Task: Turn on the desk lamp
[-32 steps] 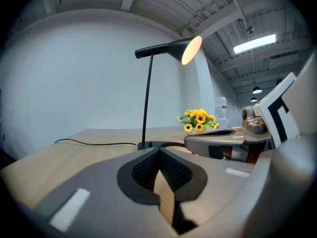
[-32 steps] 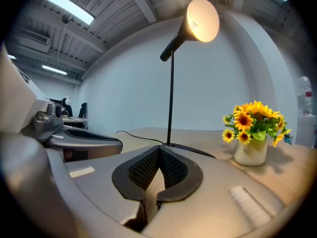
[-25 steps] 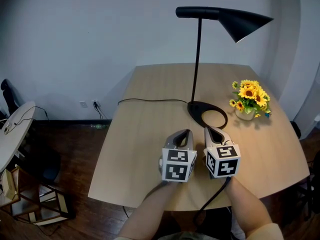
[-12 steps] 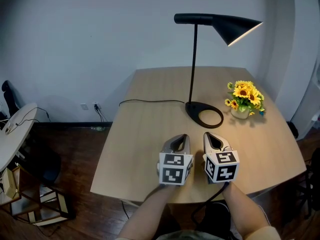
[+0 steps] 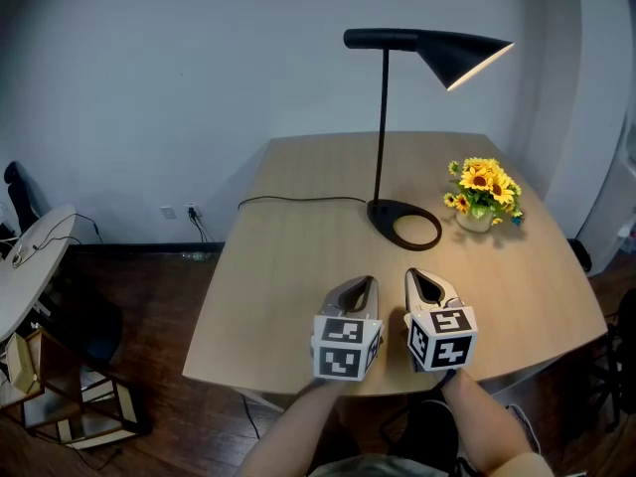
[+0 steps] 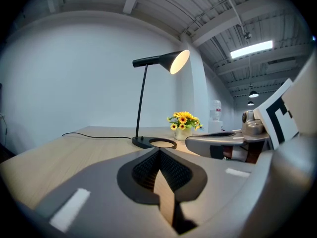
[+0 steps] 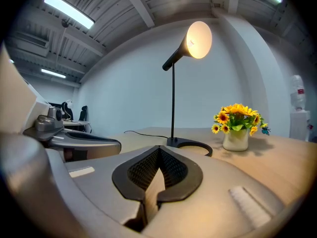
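Two units, left gripper point(image 5: 366, 283) and right gripper point(image 5: 416, 277), jaws closed, empty, over table point(image 5: 288, 266) near edge; desk lamp point(image 5: 455, 52) lit.

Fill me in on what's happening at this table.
A person holds a gripper in each hand. The left gripper and the right gripper sit side by side near the front edge of the wooden table, both shut and empty. Neither touches the black desk lamp, which stands farther back beside a vase of sunflowers. The inside of its shade glows, so the lamp looks to be on.
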Demonstrator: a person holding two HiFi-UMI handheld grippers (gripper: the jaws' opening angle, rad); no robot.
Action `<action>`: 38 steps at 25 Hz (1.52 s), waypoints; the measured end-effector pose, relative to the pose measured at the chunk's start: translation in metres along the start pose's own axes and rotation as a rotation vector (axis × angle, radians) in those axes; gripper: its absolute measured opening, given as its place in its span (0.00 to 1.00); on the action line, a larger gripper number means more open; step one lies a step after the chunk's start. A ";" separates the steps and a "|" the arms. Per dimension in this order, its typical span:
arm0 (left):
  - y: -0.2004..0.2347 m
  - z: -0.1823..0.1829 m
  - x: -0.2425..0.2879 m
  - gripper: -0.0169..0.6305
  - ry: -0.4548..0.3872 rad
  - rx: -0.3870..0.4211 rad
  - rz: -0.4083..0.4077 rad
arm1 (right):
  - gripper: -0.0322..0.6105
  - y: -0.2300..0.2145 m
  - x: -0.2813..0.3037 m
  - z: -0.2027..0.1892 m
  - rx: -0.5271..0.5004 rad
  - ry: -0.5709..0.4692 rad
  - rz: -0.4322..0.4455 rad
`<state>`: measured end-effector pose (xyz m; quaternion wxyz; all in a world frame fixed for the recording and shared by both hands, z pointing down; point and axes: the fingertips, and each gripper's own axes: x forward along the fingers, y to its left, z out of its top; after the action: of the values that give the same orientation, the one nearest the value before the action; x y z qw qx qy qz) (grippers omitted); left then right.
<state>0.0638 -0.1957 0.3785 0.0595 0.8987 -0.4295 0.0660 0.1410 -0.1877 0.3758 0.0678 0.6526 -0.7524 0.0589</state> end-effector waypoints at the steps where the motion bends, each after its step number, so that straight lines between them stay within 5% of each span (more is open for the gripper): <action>1: -0.001 -0.002 -0.002 0.03 0.001 -0.006 -0.004 | 0.05 0.001 -0.003 -0.001 0.007 -0.002 0.002; 14: -0.017 -0.011 -0.029 0.03 0.047 -0.018 -0.027 | 0.05 0.013 -0.039 -0.008 0.042 -0.003 0.033; 38: -0.060 -0.021 -0.129 0.03 -0.027 0.082 -0.020 | 0.05 0.052 -0.148 -0.022 -0.019 -0.012 0.091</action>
<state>0.0291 -0.0563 0.3747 0.0174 0.9054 -0.4182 0.0711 0.1102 -0.0320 0.3706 0.0667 0.6172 -0.7823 0.0511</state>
